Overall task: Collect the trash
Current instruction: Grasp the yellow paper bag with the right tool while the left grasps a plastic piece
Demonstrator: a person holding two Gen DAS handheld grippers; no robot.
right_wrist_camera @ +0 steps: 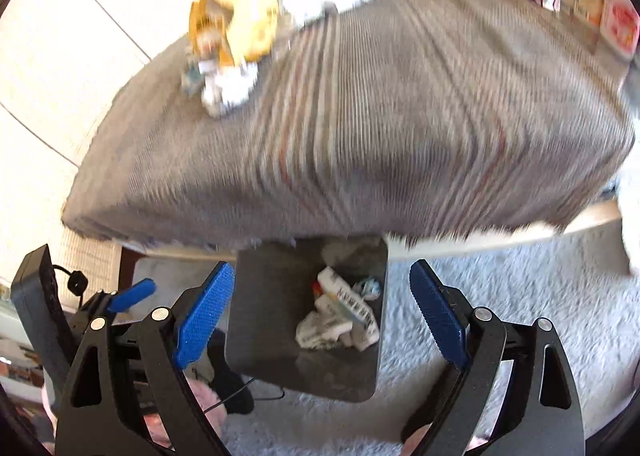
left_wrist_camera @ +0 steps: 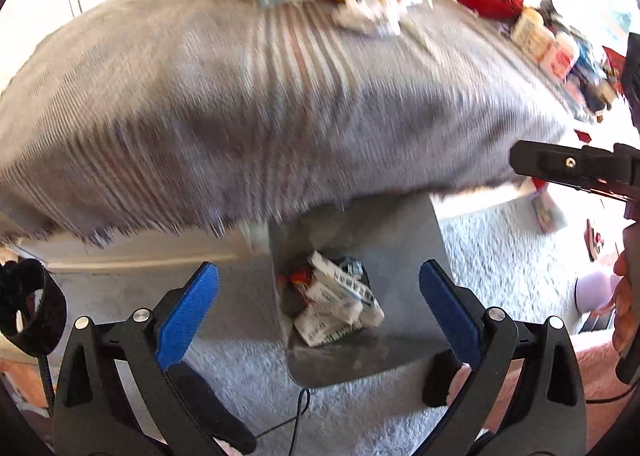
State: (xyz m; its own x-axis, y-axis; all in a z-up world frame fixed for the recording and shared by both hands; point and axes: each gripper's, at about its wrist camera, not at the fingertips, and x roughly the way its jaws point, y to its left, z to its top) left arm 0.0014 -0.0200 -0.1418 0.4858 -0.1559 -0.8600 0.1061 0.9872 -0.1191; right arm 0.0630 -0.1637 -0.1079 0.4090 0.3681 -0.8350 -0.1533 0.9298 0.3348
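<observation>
Grey bin (left_wrist_camera: 360, 240) held crumpled wrappers (left_wrist_camera: 340, 304) between both splayed, empty tools (left (left_wrist_camera: 318, 306), right (right_wrist_camera: 322, 310)). More trash (right_wrist_camera: 236, 40) lay well beyond, on the desk (right_wrist_camera: 400, 116).

print on crumpled wrappers (left_wrist_camera: 340, 308), blurred, unreadable

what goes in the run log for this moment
left tongs open, empty | right tongs open, empty | bin holds trash | more trash on table

The bin (right_wrist_camera: 280, 320) mouth lies open at 12 o'clock below the right gripper (right_wrist_camera: 320, 312), trash (right_wrist_camera: 340, 320) low inside. The table (right_wrist_camera: 360, 136) edge overhangs its far rim. Crumpled trash (right_wrist_camera: 228, 84) crowds 11 o'clock; the striped middle is bare.
</observation>
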